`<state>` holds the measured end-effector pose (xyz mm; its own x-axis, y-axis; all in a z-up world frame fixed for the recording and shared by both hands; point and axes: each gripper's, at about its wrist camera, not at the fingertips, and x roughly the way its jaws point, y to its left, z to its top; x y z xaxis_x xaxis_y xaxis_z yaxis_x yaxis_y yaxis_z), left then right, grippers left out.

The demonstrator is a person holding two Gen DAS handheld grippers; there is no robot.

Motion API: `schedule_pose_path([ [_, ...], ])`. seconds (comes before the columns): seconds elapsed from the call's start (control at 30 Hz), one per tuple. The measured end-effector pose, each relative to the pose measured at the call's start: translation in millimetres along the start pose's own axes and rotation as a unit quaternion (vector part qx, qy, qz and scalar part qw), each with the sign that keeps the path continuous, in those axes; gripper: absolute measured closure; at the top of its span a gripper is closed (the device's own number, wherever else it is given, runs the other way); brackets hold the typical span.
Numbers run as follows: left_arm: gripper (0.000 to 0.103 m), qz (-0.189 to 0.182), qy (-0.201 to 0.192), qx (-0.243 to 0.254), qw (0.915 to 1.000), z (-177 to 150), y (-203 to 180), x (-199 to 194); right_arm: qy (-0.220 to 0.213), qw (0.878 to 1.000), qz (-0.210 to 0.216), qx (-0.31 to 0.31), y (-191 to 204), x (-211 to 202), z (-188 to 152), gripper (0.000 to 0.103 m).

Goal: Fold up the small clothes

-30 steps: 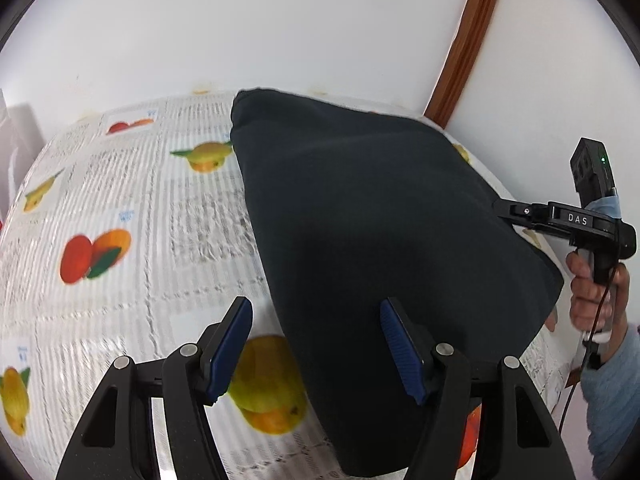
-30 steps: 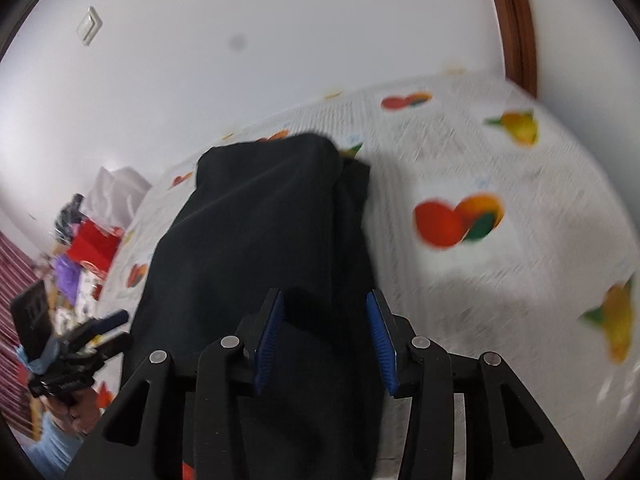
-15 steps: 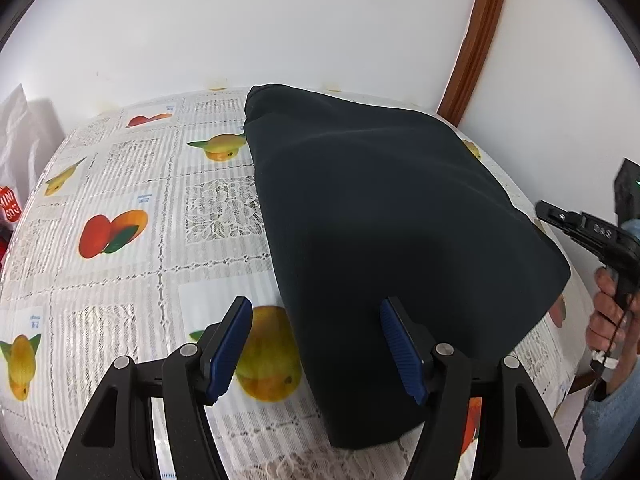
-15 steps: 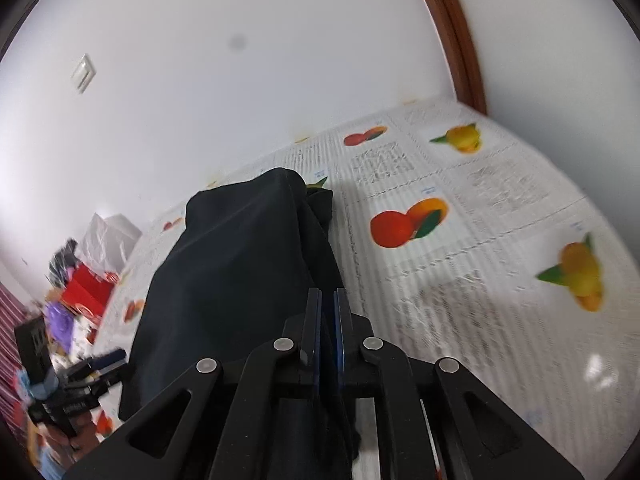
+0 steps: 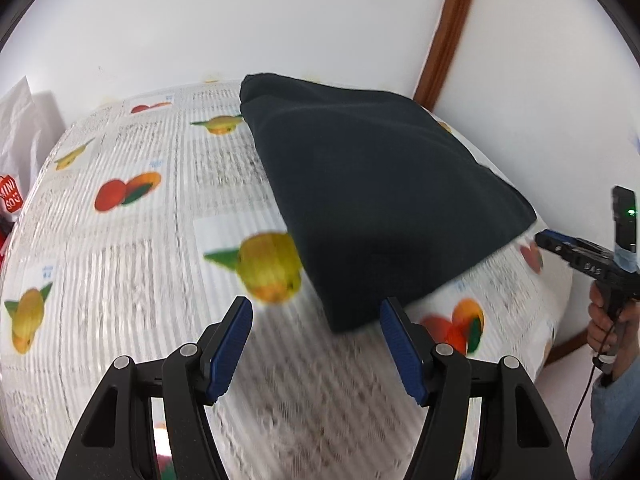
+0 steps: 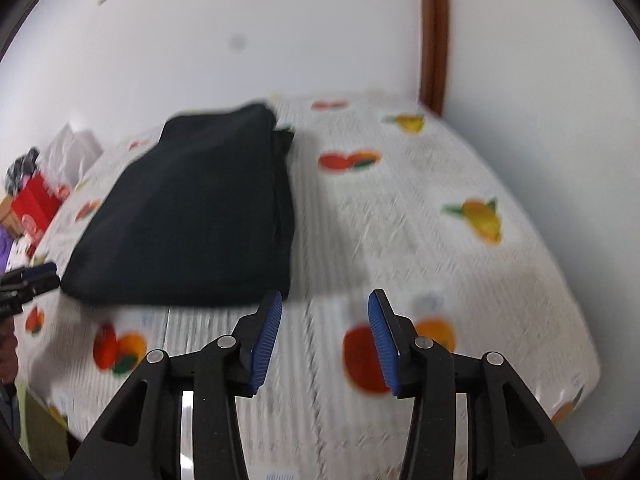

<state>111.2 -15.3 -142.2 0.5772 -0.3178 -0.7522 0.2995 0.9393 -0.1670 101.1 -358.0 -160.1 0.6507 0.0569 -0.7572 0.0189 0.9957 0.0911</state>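
Dark garment (image 6: pixel 188 216) lies folded flat on the fruit-print tablecloth (image 6: pixel 420 248), toward the wall side, layered edges stacked along its right flank. In the left wrist view the same garment (image 5: pixel 372 196) reads as one tidy slab, near corner just ahead of my left fingers.

Change: half a second ago my right gripper (image 6: pixel 324 336) was pinched closed at the cloth's near edge; now its jaws stand well apart and hold nothing, and it has backed off toward the table's front. My left gripper (image 5: pixel 316 344) was wide open over the near corner and stays wide open, empty, also drawn back. Both views are motion-blurred.

Reading: the fold has been laid down and let go. I judge this fold complete, or nearly so.

Position now: garment ahead and left of my right gripper, near edge just beyond the left pad (image 6: pixel 266 340), not touching. From my left gripper it sits ahead and right.
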Motion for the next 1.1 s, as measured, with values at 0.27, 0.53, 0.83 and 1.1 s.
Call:
schedule_pose_path([
  [0.27,0.055,0.003,0.009,0.015,0.9998,-5,-16,20,-0.008,0.999,0.049,0.023,22,28,-2,0.058],
  [0.53,0.091,0.025,-0.015,0.002,0.9996,3,-13,24,-0.020,0.998,0.056,0.033,36,52,16,0.089],
  [0.83,0.091,0.035,-0.006,-0.042,0.9985,10,29,18,-0.016,0.995,0.089,0.032,64,74,37,0.091],
  [1.1,0.069,0.028,-0.012,-0.051,0.9982,-7,30,-4,-0.017,0.996,0.093,-0.009,48,24,18,0.074],
])
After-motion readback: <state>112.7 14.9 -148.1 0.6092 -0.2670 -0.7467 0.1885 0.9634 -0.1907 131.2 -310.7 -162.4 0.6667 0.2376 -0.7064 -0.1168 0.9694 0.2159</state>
